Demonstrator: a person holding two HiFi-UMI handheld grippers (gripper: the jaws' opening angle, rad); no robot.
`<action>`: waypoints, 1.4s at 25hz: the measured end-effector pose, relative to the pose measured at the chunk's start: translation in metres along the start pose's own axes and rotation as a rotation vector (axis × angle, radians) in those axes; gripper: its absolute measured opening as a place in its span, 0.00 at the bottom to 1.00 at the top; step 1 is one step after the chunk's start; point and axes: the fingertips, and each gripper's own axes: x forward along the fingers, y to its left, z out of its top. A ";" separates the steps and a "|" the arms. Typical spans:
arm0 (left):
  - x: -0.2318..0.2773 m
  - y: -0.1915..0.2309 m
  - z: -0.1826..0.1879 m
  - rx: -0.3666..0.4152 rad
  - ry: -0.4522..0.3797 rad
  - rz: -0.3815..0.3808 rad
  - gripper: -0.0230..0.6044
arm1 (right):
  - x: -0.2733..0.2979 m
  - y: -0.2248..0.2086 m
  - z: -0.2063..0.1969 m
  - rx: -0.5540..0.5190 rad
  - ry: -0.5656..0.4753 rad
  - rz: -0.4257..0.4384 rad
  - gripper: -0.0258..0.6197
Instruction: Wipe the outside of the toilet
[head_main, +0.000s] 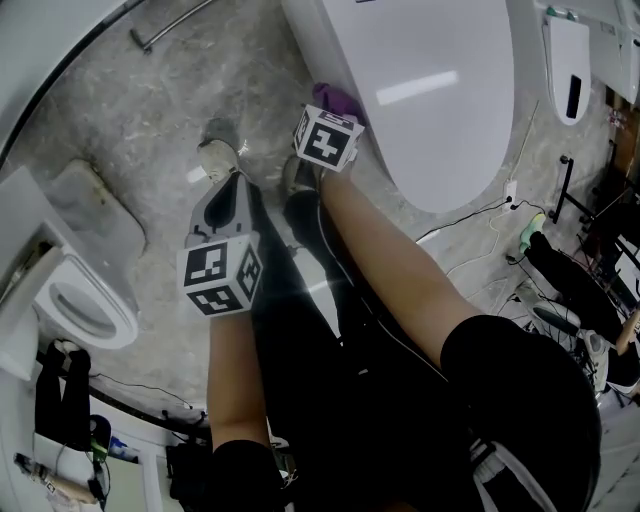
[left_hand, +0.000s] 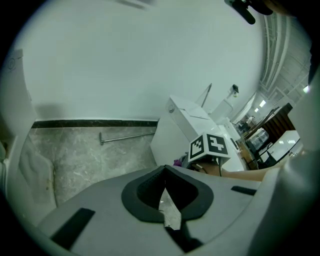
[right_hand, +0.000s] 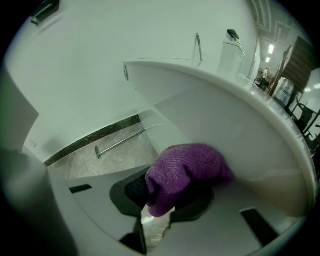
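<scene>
Toilet (right_hand: 225, 115), glossy white, touches knitted purple cloth (right_hand: 185, 172) (jaws pinching it).

The purple cloth (head_main: 338, 98) peeks from behind the right gripper (right_hand: 162, 200), mostly covered in the head view. The toilet (head_main: 420, 90) runs off the top edge. Floor clutter (head_main: 572, 290) at the right is too small to name.
</scene>
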 end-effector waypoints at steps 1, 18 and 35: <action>0.005 0.009 0.004 0.006 0.009 -0.001 0.03 | 0.005 0.006 0.004 0.006 -0.002 -0.003 0.14; 0.054 0.114 0.062 0.180 0.164 -0.116 0.03 | 0.053 0.071 0.101 0.174 -0.051 -0.105 0.14; 0.067 0.147 0.106 0.216 0.195 -0.158 0.03 | 0.104 0.148 0.198 -0.026 -0.125 -0.036 0.14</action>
